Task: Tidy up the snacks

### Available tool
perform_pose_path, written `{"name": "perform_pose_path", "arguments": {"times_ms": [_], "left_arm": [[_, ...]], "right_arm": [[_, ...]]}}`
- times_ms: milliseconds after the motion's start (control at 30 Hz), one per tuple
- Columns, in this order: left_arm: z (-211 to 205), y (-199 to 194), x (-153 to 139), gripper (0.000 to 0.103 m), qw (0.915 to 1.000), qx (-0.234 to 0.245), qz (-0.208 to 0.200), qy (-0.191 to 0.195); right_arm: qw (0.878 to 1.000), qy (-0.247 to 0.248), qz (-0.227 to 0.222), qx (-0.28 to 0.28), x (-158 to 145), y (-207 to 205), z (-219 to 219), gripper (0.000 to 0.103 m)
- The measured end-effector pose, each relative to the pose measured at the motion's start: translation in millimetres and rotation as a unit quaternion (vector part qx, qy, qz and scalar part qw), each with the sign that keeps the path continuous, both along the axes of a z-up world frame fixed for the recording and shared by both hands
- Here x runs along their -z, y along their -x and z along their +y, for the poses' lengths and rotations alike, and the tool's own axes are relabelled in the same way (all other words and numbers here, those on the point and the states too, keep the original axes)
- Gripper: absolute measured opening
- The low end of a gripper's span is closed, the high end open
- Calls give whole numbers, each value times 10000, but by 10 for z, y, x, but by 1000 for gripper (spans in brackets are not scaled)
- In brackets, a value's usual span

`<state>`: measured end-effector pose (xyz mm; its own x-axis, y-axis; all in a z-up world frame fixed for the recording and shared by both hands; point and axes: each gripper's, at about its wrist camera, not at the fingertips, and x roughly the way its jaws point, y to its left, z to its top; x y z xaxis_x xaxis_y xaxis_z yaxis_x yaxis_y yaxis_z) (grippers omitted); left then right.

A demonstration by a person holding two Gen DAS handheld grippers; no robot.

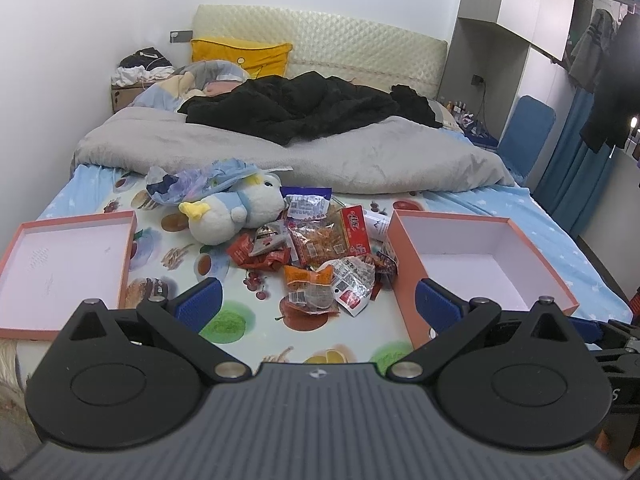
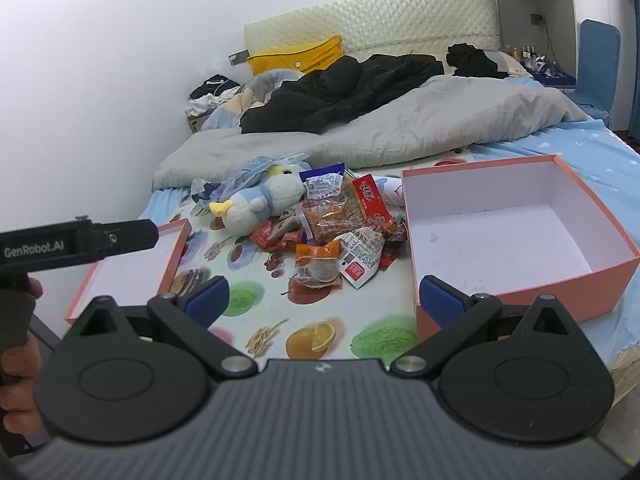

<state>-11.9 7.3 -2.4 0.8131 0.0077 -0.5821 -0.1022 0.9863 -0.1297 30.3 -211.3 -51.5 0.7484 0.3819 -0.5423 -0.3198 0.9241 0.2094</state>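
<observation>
A heap of snack packets (image 1: 320,252) (image 2: 340,232) lies on the fruit-print sheet in the middle of the bed. Nearest me in it is an orange packet (image 1: 310,286) (image 2: 318,264), with a red and white packet (image 1: 354,280) (image 2: 362,260) beside it. An empty pink box (image 1: 492,264) (image 2: 520,232) stands to the right of the heap, and its shallow lid (image 1: 60,268) (image 2: 132,268) lies to the left. My left gripper (image 1: 318,304) hangs open short of the heap, holding nothing. My right gripper (image 2: 324,300) is open too, its right finger by the box's near wall.
A blue and white plush toy (image 1: 236,212) (image 2: 264,200) lies against the far side of the heap, a crumpled plastic bag (image 1: 192,184) behind it. A grey duvet (image 1: 320,152) and black clothing (image 1: 304,108) cover the bed's far half. A wall runs along the left.
</observation>
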Motion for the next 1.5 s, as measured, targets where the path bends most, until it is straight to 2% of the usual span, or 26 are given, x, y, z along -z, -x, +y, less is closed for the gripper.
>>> {"name": "perform_pose_path", "arguments": {"times_ms": [333, 533, 700, 933, 1500], "left_arm": [[-16, -24, 18, 103, 10000, 24, 29, 70], [0, -61, 40, 103, 9999, 40, 48, 94], [1, -64, 66, 103, 9999, 41, 86, 90], [54, -97, 120, 103, 9998, 54, 132, 129], [218, -335, 299, 103, 9988, 51, 450, 203]], "right_arm": [[10000, 64, 4, 55, 6, 4, -8, 103], [9997, -183, 148, -81, 35, -25, -44, 103], [9995, -5, 303, 83, 102, -55, -31, 103], [9994, -189, 300, 22, 142, -48, -39, 103], [9990, -199, 399, 89, 293, -162, -5, 101]]}}
